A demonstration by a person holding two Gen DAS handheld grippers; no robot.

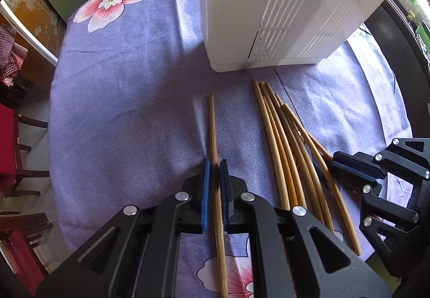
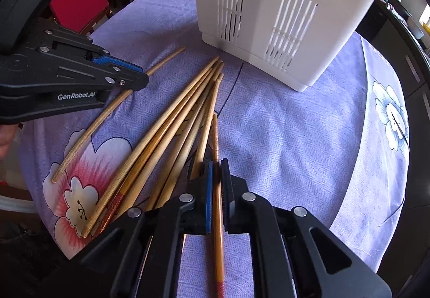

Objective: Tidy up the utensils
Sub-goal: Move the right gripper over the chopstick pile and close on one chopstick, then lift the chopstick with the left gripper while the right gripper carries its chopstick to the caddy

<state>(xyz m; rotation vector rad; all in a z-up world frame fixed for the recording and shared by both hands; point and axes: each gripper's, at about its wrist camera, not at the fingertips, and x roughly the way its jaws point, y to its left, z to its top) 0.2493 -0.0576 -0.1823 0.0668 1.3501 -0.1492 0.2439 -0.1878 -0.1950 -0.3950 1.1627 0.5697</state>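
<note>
We see the left claw (image 1: 214, 166) pinching one pale wooden chopstick (image 1: 213, 120) on the purple flowered table (image 1: 121, 99). The right claw (image 2: 216, 166) pinches an orange-brown chopstick (image 2: 215, 134) beside the loose bamboo chopstick pile (image 2: 182, 115). The white slotted plastic holder (image 2: 268, 15) stands beyond, unobstructed. Only the right wrist view shows the pale chopstick's far end.

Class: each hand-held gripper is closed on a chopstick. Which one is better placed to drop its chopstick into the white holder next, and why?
Probably the left hand-held gripper. Its pale chopstick lies alone, pointing toward the white holder. The right hand-held gripper grips a darker chopstick beside the pile.
</note>
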